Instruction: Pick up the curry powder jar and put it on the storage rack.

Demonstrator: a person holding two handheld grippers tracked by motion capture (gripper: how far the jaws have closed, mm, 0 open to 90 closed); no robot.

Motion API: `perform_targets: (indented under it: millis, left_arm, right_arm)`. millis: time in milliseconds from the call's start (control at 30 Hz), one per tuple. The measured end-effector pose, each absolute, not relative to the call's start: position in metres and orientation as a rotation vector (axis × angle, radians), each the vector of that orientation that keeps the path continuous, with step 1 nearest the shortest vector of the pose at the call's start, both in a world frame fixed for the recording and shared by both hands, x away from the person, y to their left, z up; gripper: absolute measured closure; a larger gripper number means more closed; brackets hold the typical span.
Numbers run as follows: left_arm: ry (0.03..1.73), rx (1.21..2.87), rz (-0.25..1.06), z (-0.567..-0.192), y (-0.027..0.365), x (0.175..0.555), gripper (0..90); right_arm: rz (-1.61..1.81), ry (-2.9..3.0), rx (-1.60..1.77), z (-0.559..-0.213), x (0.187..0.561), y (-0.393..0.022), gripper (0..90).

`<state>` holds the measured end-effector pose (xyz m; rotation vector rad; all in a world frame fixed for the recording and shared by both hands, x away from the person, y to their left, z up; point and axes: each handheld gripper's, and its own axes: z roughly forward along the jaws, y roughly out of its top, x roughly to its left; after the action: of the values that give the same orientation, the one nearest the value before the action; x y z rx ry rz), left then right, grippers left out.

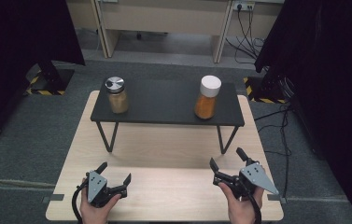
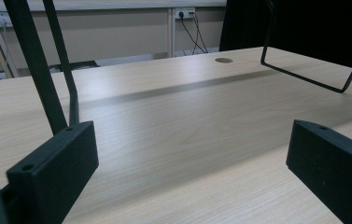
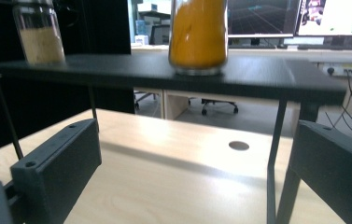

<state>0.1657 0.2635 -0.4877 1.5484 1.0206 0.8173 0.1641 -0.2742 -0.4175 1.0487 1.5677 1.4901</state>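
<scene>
- Left gripper and right gripper: both jaws spread, nothing held, low over the worktop near edge.
- Beyond them, black shelf on thin wire legs.
- Orange jar, white cap, stands upright at shelf's right; likely glass, so stiff, smooth, breakable, moderately heavy. Best grip: mid-body, below cap.
- Tan jar, metal lid, shelf's left.

Wood table at centre w/ black shelf on its 12 o'clock half, cable hole in the top. Beige desk at 12, socket + cables at 1, black curtains at 9 & 3. Monitors beyond shelf in right gripper view.
</scene>
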Motion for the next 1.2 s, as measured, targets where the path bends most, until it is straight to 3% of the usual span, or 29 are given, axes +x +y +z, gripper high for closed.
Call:
perform_targets:
  millis: [433,1200]
  left_arm:
    - [1.027,1.546,0.812,-0.488,0.264,0.166,1.5]
    - [1.028,1.549,0.807,-0.489,0.265,0.167,1.5]
  right_arm:
    - [1.442,1.623,1.158,-0.462,0.146,-0.276,2.3]
    - [1.440,1.640,1.211,-0.472,0.139,-0.275,2.3]
